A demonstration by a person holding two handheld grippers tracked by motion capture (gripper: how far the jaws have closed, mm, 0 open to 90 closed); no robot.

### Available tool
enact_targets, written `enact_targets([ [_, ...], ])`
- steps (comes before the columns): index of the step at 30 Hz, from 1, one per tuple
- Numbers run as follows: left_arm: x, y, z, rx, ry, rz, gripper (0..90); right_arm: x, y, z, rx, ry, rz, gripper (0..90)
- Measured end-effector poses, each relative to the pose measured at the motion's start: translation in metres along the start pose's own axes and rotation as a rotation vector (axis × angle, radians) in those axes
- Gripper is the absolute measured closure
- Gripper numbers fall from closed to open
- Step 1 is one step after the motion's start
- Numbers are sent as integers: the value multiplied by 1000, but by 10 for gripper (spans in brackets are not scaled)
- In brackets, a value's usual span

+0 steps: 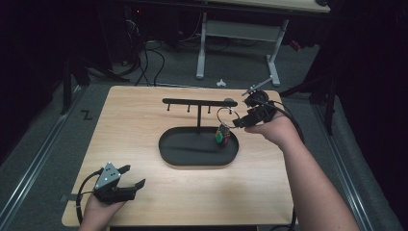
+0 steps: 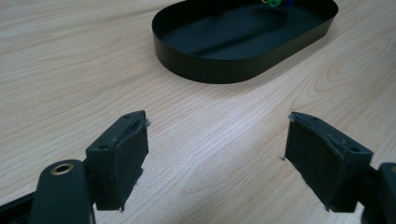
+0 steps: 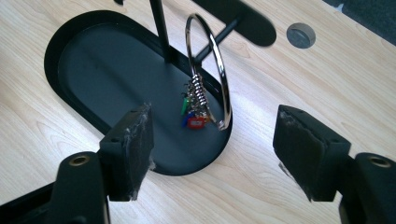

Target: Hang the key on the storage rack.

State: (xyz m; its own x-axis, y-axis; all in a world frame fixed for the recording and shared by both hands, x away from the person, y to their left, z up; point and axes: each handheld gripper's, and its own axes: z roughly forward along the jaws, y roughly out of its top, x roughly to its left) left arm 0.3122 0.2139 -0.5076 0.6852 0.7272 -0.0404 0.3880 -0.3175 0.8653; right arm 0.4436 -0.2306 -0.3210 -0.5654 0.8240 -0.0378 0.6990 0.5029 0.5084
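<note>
A black rack (image 1: 197, 102) with a crossbar and small pegs stands on a post in a black oval tray (image 1: 166, 154). A silver key ring (image 1: 222, 115) hangs from a peg near the bar's right end. Its coloured tags (image 1: 222, 136) dangle down over the tray's right end. My right gripper (image 1: 236, 118) hovers just right of the ring, open and apart from it. In the right gripper view the ring (image 3: 223, 74) and tags (image 3: 194, 116) lie ahead of my right gripper (image 3: 212, 140). My left gripper (image 1: 133, 177) rests open at the table's near left corner.
The wooden table has a round cable hole (image 3: 300, 35) behind the rack. In the left gripper view my left gripper (image 2: 217, 149) faces bare wood, with the tray's wall (image 2: 210, 70) farther off. Desk legs and cables stand on the floor beyond the table.
</note>
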Motion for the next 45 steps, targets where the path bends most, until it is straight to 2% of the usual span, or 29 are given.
enact_targets([
  [5, -2, -1, -1, -4, 2, 1, 218, 4, -21, 7, -47, -5, 1, 286],
  [9, -2, -1, -2, -6, 3, 0, 218, 7, -40, 18, -83, -52, -24, 281],
  [16, -5, -3, -1, 9, 9, 18, 215, 12, -70, 38, -121, -79, -34, 230],
  [18, -7, -3, 0, 15, 6, 21, 211, 14, -79, 44, -125, -70, -29, 228],
  [23, -9, -3, -4, -7, 6, 28, 205, 19, -102, 58, -159, -51, 9, 215],
  [27, -7, -4, -2, 7, 6, 11, 198, 27, -123, 69, -195, -17, 20, 190],
  [30, -7, -4, 0, 16, 1, 11, 194, 34, -140, 76, -233, -20, 21, 173],
  [32, -7, -4, 0, 13, 3, 12, 194, 36, -150, 81, -245, -10, 35, 171],
  [34, -8, -4, 0, 15, 2, 13, 194, 37, -163, 89, -244, 35, 76, 171],
  [35, -8, -4, 1, 17, 4, 15, 194, 37, -168, 93, -239, 36, 89, 171],
  [37, -8, -4, 0, 14, 8, 14, 194, 38, -179, 98, -234, 23, 101, 171],
  [40, -6, -4, 0, 11, 12, 9, 194, 40, -194, 101, -260, 21, 124, 172],
  [42, -6, -4, -1, 8, 13, 5, 194, 43, -204, 99, -287, 16, 147, 172],
  [43, -6, -5, 0, 11, 10, 5, 194, 46, -210, 98, -311, 8, 176, 176],
  [45, -4, -6, 1, 21, 10, -3, 194, 51, -224, 98, -366, -34, 196, 183],
])
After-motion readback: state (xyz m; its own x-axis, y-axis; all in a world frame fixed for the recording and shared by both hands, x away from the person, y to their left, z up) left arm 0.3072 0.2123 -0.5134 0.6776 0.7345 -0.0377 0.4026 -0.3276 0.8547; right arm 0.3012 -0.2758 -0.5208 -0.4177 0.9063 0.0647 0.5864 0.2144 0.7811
